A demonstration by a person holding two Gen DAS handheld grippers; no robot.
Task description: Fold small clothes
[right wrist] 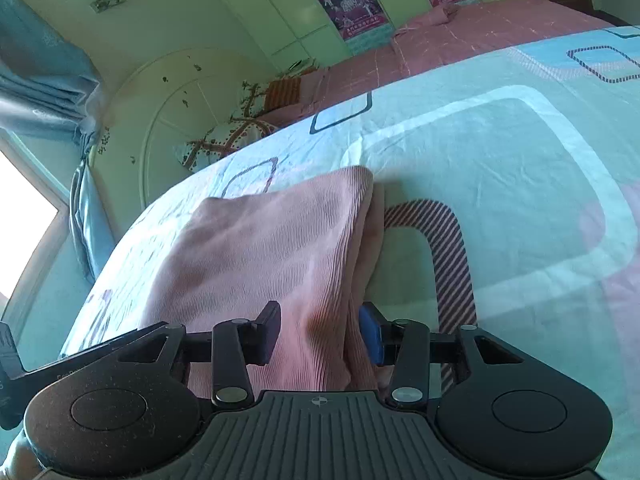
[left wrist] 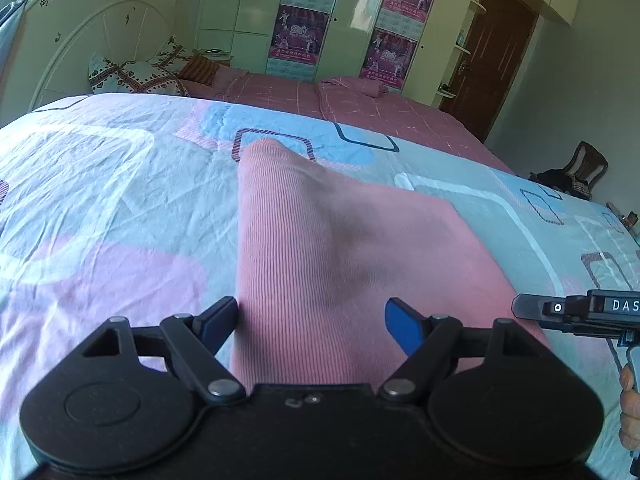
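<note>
Garment: a pink ribbed knit garment is lying on the patterned bedsheet, already doubled over, with stacked layers showing along one folded edge.
Left gripper: its jaws are standing spread wide, with the near end of the cloth lying between them; neither pad is pressing the fabric.
Right gripper: its jaws are standing partly apart, straddling a raised ridge of the layered cloth; whether the pads are touching it cannot be told.
Relative placing: the right gripper is appearing at the right border of the left view, beside the same end of the cloth.
Handling, as judged: the knit is looking light, soft and limp, so it is likely sagging wherever it is unsupported; the ribbing should be giving the pads fair friction.
Where to hold, as judged: both near corners, pinching every layer together so the lower ones are not sliding out.
Background: a pink bedspread, a pillow and a wardrobe are lying beyond.
</note>
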